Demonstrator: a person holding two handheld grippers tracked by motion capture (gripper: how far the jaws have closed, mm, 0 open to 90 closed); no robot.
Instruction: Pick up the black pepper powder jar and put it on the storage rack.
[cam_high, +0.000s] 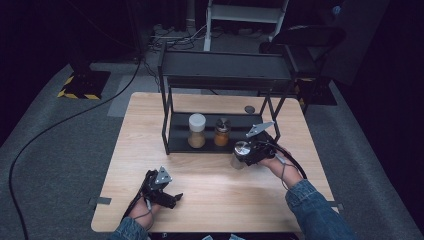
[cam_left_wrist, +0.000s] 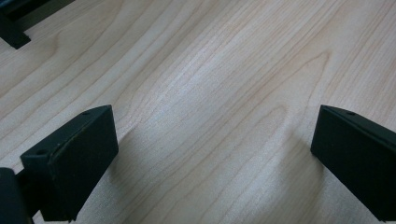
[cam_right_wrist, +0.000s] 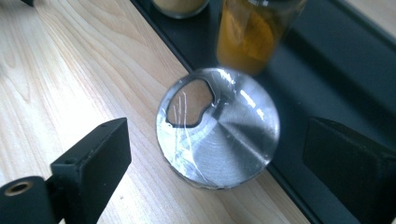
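My right gripper (cam_high: 248, 151) sits near the right edge of the table (cam_high: 210, 200), just in front of the black rack (cam_high: 220, 75), at the right end of its lower shelf (cam_high: 180, 145). Its jaws are spread, one on either side of a jar with a shiny metal lid (cam_right_wrist: 218, 128), and in the right gripper view I see a clear gap between each jaw and the lid, so nothing is pinched. That jar (cam_high: 240, 152) stands on the table right at the front edge of the lower shelf; its lid has a shaker opening cut into it. On the shelf behind it stand an amber jar (cam_high: 222, 132) and, to its left, a white-capped jar (cam_high: 196, 131) with tan contents; the amber jar looms just beyond the metal lid in the right gripper view. A small dark disc (cam_high: 249, 109) lies on the table behind the rack, towards the far right corner. My left gripper (cam_high: 167, 197) rests low over the table close to the near edge, left of centre, well apart from the jars. Its jaws are wide apart with bare wood between them.
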